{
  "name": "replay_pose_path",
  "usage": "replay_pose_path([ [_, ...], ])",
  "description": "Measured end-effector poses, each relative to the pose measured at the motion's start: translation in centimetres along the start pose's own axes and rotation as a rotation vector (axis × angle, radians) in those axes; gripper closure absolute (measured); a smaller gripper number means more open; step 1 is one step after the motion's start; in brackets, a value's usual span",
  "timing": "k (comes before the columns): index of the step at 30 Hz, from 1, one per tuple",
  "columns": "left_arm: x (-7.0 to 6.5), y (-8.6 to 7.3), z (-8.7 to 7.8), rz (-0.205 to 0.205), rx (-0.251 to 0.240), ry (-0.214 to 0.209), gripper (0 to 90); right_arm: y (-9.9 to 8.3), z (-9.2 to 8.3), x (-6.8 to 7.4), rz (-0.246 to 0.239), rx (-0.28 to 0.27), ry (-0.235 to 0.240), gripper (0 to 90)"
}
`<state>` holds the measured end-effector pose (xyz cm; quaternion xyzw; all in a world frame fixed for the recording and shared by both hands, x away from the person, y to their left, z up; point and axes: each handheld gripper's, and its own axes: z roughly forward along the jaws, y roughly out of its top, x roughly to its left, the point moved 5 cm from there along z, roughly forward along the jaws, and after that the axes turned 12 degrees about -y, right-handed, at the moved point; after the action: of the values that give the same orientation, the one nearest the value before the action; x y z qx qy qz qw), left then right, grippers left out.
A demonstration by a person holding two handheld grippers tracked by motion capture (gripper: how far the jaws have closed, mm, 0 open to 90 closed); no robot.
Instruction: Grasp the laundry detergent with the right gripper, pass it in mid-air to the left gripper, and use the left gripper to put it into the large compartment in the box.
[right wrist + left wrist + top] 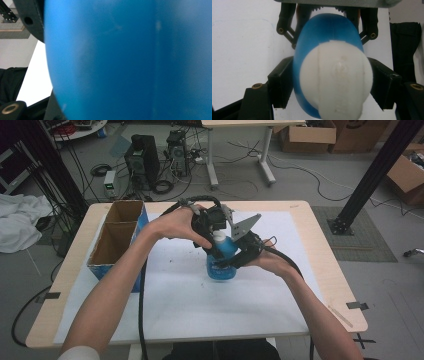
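Overhead, white cap point(336, 82) between gripper jaws

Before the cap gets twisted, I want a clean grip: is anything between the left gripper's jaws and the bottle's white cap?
Nothing visible: the left gripper straddles the white cap directly, while the right gripper holds the blue bottle.

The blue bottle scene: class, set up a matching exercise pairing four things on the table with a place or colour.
Things:
1. bottle cap
2. cardboard box
3. left tongs
4. right tongs

Descriptions:
A. at the table's left edge, open on top
B. white
C. clamped on the blue bottle's body
D. either side of the cap

Pairs: 1-B, 2-A, 3-D, 4-C
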<state>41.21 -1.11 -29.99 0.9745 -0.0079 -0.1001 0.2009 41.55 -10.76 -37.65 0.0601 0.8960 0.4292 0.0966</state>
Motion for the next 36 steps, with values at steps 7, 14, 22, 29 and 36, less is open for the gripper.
replay_pose_path([
  [7, -0.1, -0.07, 0.2, -0.007, -0.005, 0.004, 32.1, -0.07, 0.05, 0.09, 0.0, -0.003, 0.005, 45.1],
  [14, -0.26, 0.13, 0.22, -0.003, -0.01, 0.004, 33.0, -0.06, -0.1, 0.13, -0.002, -0.007, 0.004, 45.1],
  [22, -0.29, 0.07, 0.19, -0.004, -0.007, 0.008, 35.1, -0.03, -0.22, 0.18, -0.006, -0.008, 0.003, 45.1],
  [29, -0.31, 0.05, 0.03, -0.002, -0.008, 0.015, 35.9, -0.01, -0.22, 0.24, -0.007, -0.008, 0.005, 45.1],
  [36, -0.4, 0.24, 0.04, -0.003, -0.013, 0.019, 37.1, -0.02, -0.24, 0.28, -0.005, -0.008, 0.01, 45.1],
])
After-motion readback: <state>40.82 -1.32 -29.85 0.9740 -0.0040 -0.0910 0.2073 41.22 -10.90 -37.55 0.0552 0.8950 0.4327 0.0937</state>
